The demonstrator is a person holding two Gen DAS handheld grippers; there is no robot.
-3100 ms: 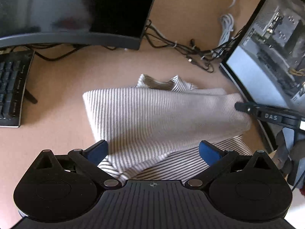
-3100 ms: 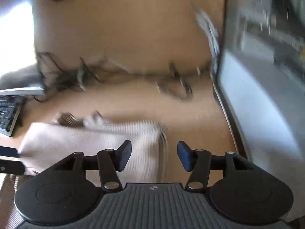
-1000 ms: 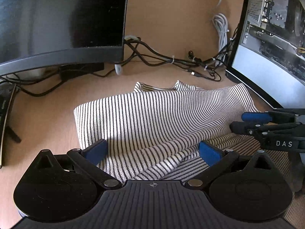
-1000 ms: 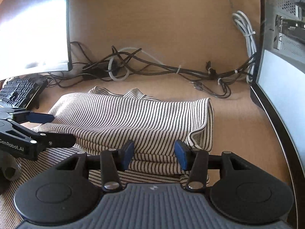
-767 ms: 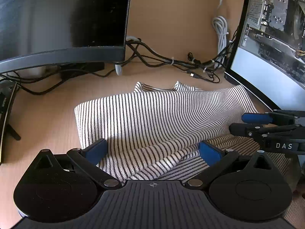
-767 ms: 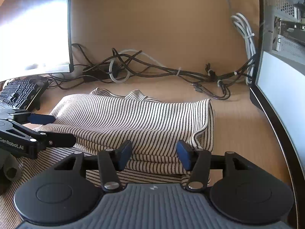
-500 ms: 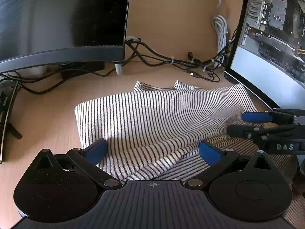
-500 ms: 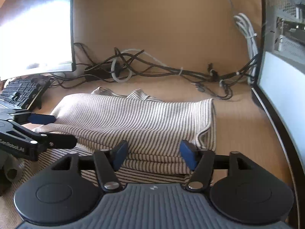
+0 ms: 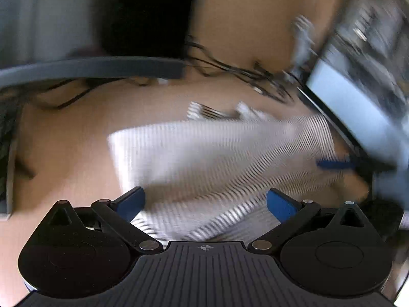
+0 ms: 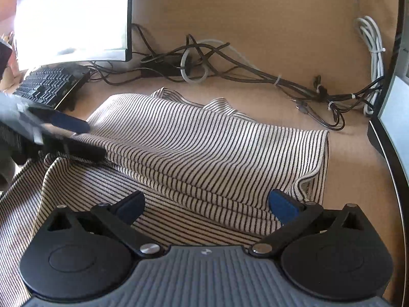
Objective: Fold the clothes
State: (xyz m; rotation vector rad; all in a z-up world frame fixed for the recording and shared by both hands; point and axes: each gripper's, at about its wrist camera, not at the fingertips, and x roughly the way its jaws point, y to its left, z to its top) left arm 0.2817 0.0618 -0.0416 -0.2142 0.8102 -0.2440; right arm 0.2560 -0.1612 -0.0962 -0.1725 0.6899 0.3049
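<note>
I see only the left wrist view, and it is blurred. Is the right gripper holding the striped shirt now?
Observer: No. The right gripper is open; its jaws have just been opening, with the striped shirt lying between the fingers, not pinched.
Operator: Is the fold neat on the right side?
Observer: Not fully. One hem corner curls up there.
Operator: Where is my left gripper?
Observer: The left gripper hovers at the shirt's left edge, near the keyboard; contact is unclear.

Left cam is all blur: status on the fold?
Right gripper just opened, jaws clear. Left gripper open. Striped shirt folded over, flat on desk. Cables behind, clear.
</note>
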